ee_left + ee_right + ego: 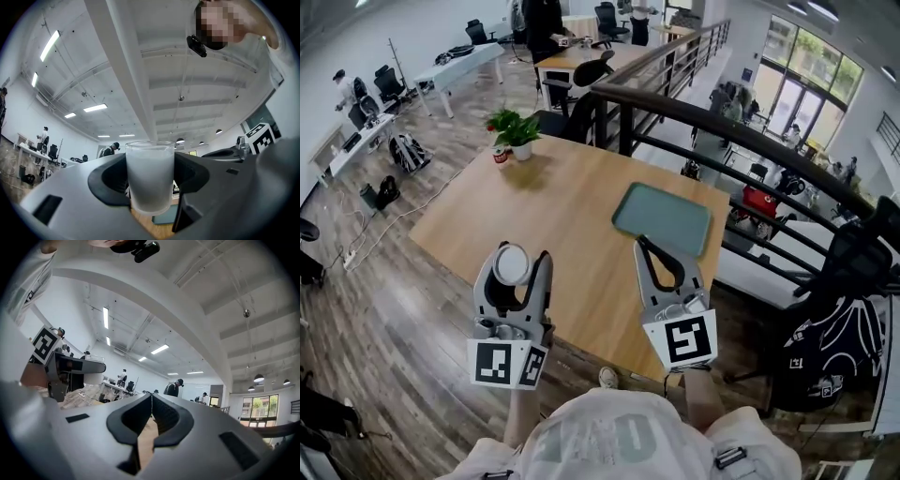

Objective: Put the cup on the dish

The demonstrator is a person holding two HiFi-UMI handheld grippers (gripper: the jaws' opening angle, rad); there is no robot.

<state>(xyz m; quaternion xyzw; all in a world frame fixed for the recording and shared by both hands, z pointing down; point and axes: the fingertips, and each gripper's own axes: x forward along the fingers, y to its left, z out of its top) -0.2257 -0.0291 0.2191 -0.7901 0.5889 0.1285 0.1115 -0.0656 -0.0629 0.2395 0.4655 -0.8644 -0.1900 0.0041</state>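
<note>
A frosted white cup [512, 264] [149, 176] stands upright between the jaws of my left gripper [517, 259] [150, 178], which is shut on it above the near left part of the wooden table [544, 206]. The grey-green dish [662, 218] lies flat near the table's right edge, and a bit of it shows below the cup [164, 217]. My right gripper [643, 246] [151, 401] is shut with nothing between its tips and hovers just in front of the dish's near edge.
A small potted plant [517, 131] and a red can [500, 156] stand at the table's far left corner. A black railing [741, 136] runs behind and to the right of the table. A black chair [853, 272] stands at the right. Desks and people fill the far room.
</note>
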